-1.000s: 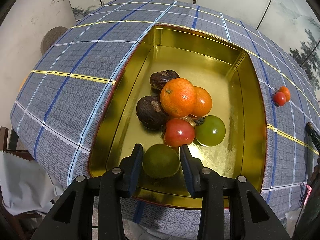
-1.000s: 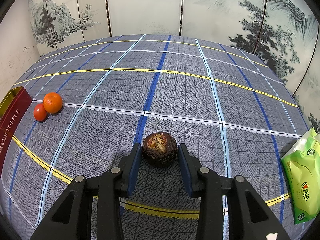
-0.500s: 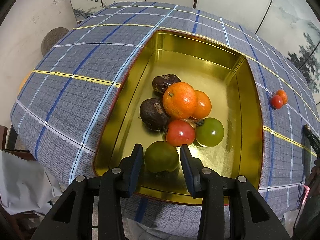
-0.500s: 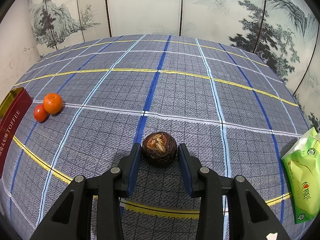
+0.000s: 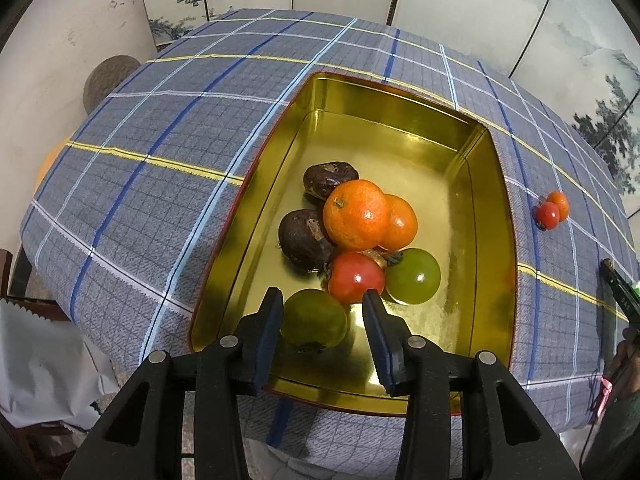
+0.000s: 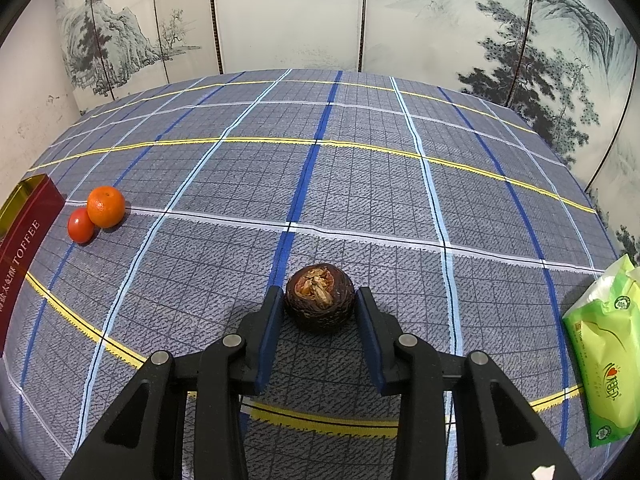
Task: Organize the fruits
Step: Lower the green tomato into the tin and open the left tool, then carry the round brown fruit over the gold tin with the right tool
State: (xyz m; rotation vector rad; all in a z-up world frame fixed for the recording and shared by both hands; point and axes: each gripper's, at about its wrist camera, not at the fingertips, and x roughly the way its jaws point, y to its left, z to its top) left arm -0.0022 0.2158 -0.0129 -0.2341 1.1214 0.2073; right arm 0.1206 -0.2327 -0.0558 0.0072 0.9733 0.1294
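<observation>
L gripper (image 5: 323,312) hangs at bottom centre of the left-wrist view over the gold tin (image 5: 486,216). Its jaws are opening: the green fruit (image 5: 314,322) sits between them, left pad touching or nearly so, right pad clear w/ a visible gap, so fruit is released and resting on the tin floor, near edge. Just above it in frame: red tomato (image 5: 354,282), second green one (image 5: 414,276), two oranges (image 5: 356,214), two dark brown fruits (image 5: 304,238).

R gripper (image 6: 318,314), bottom centre of the right-wrist view, is clenched on a dark wrinkled fruit (image 6: 320,298) w/ a split top, on the plaid cloth (image 6: 360,184). Pads sit on its left & right flanks.

Handling, my guess: light, roundish, dry shell, prob brittle where cracked, so squeeze gently at the widest part, crack kept up. Smooth tomatoes look slippery & soft; they'd roll.

Still loose at mid-left of that view: small orange (image 6: 106,206) and tomato (image 6: 81,225), touching, beside the tin's red wall (image 6: 24,248). Green packet (image 6: 600,364) at right edge.
</observation>
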